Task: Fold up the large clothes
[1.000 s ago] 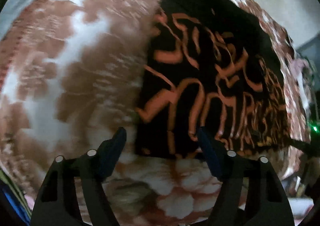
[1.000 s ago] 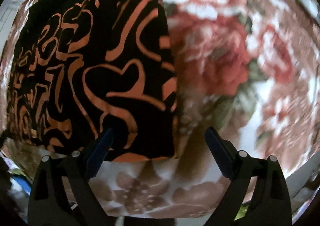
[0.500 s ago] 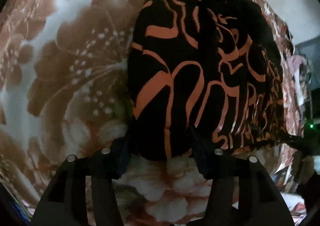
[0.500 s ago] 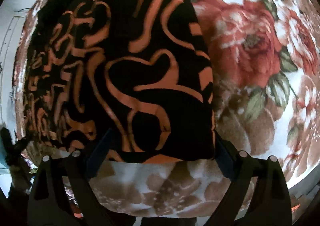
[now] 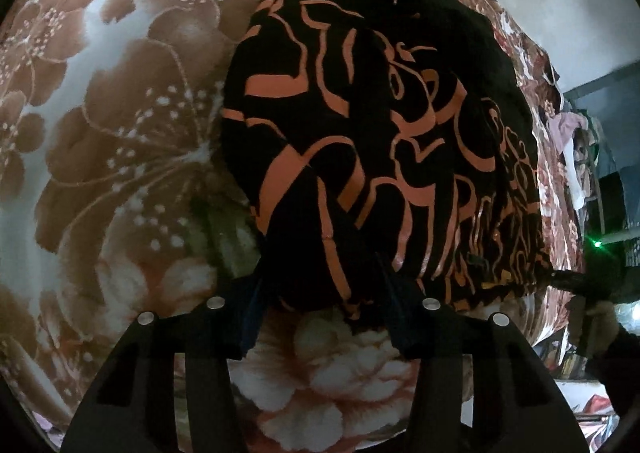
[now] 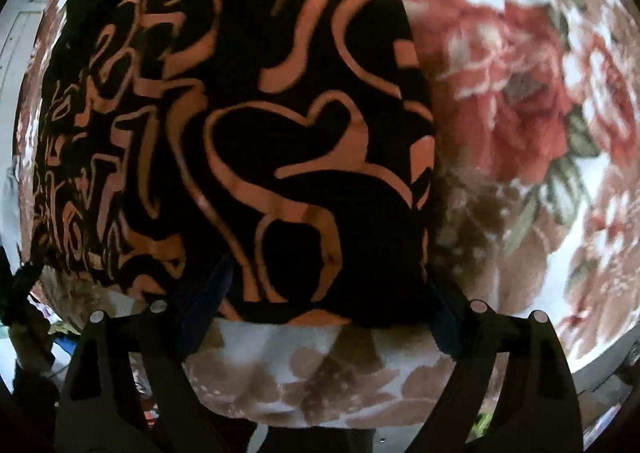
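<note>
A black garment with orange line patterns (image 5: 360,125) lies spread on a floral blanket (image 5: 100,113). My left gripper (image 5: 320,293) has its jaws closing around the garment's near left corner, with cloth bunched between them. In the right wrist view the same garment (image 6: 248,125) fills the left and middle. My right gripper (image 6: 324,305) stands wide at the garment's near right corner, one finger on each side of the hem. The fingertips of both grippers are hidden by cloth.
The blanket (image 6: 540,113) with red and brown flowers covers the bed. The bed's near edge runs below both grippers. A wall and hanging clothes (image 5: 568,141) show at the far right of the left wrist view. The other gripper's hand (image 5: 600,305) shows at the right.
Both grippers moved forward and down onto the garment's near edge. The left jaws narrowed around the corner cloth. The right jaws stayed wide with the hem now between them.
</note>
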The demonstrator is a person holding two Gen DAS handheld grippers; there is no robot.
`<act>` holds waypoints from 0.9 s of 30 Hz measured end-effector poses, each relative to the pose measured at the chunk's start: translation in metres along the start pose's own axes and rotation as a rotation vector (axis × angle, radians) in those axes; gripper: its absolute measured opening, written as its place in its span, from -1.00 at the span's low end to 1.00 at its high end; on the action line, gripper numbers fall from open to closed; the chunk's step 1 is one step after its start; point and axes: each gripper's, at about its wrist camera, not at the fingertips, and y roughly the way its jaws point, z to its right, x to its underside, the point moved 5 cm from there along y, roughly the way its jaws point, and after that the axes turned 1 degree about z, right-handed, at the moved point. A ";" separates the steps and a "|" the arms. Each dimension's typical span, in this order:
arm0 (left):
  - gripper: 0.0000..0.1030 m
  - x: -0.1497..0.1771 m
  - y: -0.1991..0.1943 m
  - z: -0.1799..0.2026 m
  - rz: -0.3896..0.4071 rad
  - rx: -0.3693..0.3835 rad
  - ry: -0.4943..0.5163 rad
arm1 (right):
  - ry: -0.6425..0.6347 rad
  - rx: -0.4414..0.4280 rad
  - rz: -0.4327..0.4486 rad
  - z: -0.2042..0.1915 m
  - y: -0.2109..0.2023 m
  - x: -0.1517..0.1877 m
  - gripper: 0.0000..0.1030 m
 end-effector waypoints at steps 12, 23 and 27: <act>-0.64 -0.013 0.028 -0.009 -0.086 0.067 -0.045 | -0.012 0.056 -0.026 -0.007 -0.009 -0.018 -0.73; -0.67 -0.067 -0.047 0.081 -0.006 0.212 0.115 | -0.061 -0.055 0.145 -0.092 -0.115 -0.038 -0.77; -0.67 -0.096 -0.048 0.107 0.032 0.180 0.158 | -0.131 -0.077 0.182 -0.082 -0.126 -0.070 -0.77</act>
